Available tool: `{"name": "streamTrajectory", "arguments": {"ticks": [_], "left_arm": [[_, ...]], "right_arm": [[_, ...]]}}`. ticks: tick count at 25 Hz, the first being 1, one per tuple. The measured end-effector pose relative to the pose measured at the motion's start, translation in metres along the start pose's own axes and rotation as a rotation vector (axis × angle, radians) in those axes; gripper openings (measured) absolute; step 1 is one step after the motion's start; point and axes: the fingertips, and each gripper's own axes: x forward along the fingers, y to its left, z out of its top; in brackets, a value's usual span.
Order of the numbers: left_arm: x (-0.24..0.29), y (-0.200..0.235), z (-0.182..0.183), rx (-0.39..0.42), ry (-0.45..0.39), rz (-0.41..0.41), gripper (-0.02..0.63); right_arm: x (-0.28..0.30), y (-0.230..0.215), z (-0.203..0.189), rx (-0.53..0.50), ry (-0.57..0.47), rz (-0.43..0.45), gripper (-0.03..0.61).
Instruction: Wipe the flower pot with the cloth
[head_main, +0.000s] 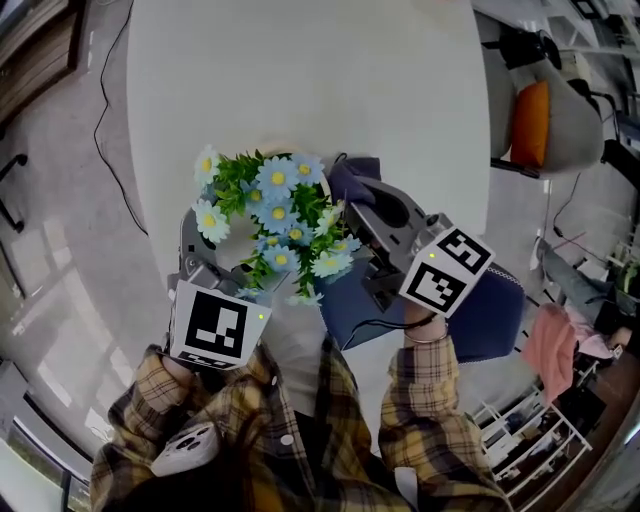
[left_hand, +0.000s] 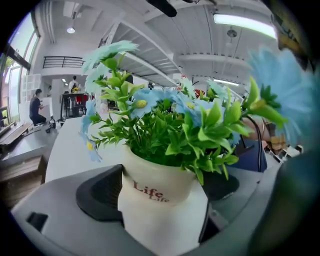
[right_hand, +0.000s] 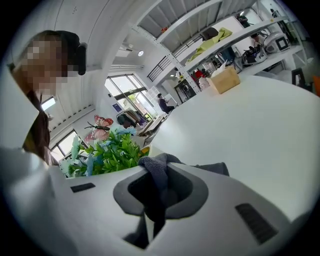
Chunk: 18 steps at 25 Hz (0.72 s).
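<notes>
Yellow plaid sleeves (head_main: 430, 425) sit lowest in the head view, nearest the camera, with one gripper in each hand.

Left gripper (left_hand: 161, 210): jaws clamped on the flower pot (left_hand: 152, 175). Dark pads (left_hand: 100, 192) press the white wall from either side, low down, about level with the red lettering (left_hand: 147, 191). Pot upright, rim above the jaws. Likely reason: a low hold leaves the upper wall and rim free for wiping and braces the pot against the push of the other tool. It seems lifted at the table's near edge; no view shows its underside.

Right gripper (right_hand: 160, 200): jaws pinched on a bunched fold of dark grey-blue cloth (right_hand: 156, 167). A wad stands out past the tips and the rest trails behind. Likely reason: the wad is the working face, so fabric, not plastic, meets the pot.

Blue and white flowers (head_main: 275, 215) with green leaves spill over the pot and hide most of it from above. The cloth lies just beside the foliage on the pot's right, at about rim height. Whether it touches the wall I cannot tell, because leaves are in the way. So the pot is inside the left fingers and just beside the right ones.

Beyond: white round table (head_main: 300, 80). Further off, shelving (right_hand: 240, 35) and a standing person (left_hand: 36, 107).
</notes>
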Motion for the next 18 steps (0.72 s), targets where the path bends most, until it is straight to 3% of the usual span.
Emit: {"name": "streamTrajectory", "arguments": {"ticks": [7, 14, 18], "left_arm": [[-0.001, -0.002, 0.0, 0.116, 0.04, -0.142, 0.474], [-0.016, -0.02, -0.007, 0.238, 0.08, -0.34, 0.474], [-0.003, -0.029, -0.003, 0.335, 0.109, -0.483, 0.474]], "right_arm": [[0.002, 0.003, 0.004, -0.054, 0.046, 0.025, 0.015], [0.008, 0.007, 0.007, -0.084, 0.119, 0.053, 0.015], [0.013, -0.011, 0.02, -0.099, 0.164, 0.074, 0.015]]}}
